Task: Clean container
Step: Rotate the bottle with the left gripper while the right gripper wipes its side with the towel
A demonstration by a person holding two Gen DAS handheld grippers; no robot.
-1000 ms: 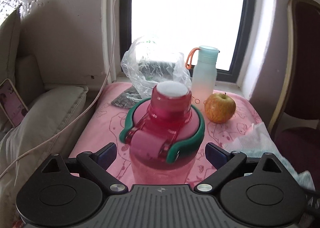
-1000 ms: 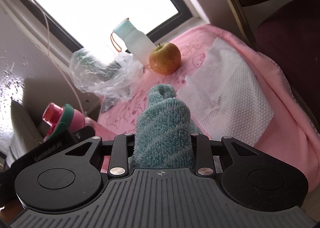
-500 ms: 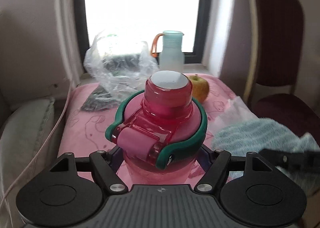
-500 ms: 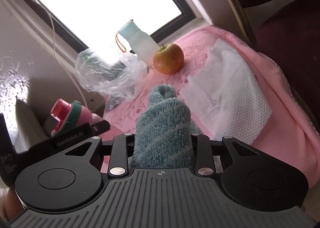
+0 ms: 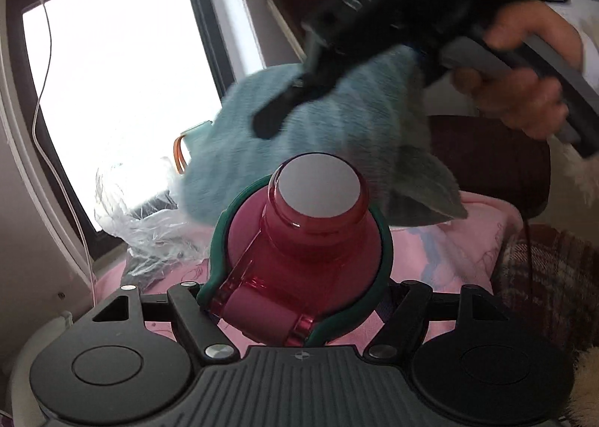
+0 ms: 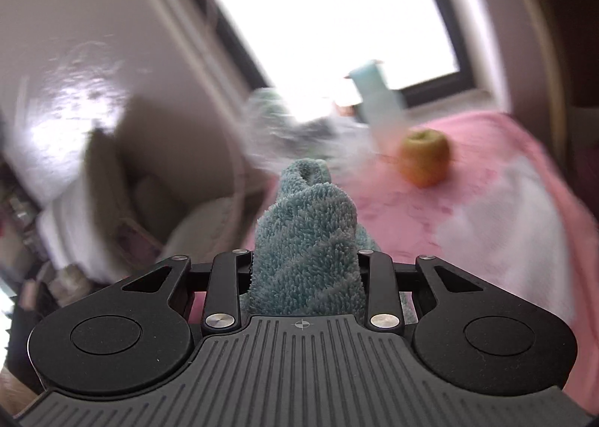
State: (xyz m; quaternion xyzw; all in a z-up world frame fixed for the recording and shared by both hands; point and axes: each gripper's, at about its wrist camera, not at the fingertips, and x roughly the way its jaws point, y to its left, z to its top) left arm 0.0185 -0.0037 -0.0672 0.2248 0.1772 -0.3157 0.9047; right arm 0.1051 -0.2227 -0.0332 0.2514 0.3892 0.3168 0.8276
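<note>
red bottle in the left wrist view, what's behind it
Right behind the red bottle hangs the teal cloth, held by the right tongs. The cloth covers most of the pale bottle; only its orange loop and one edge show. The apple is hidden in this view.

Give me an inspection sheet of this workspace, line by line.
Surface: pink cloth covers it.
Job's things: red bottle, green handle band, lid on; teal towel close above and behind it.
Clutter: apple, pale bottle, plastic bag, white paper towel.
Grippers: left hand-held gripper shut on red bottle; right hand-held gripper shut on teal towel.
Cables: white cord by window.
Surroundings: window, chair, cushions.
</note>
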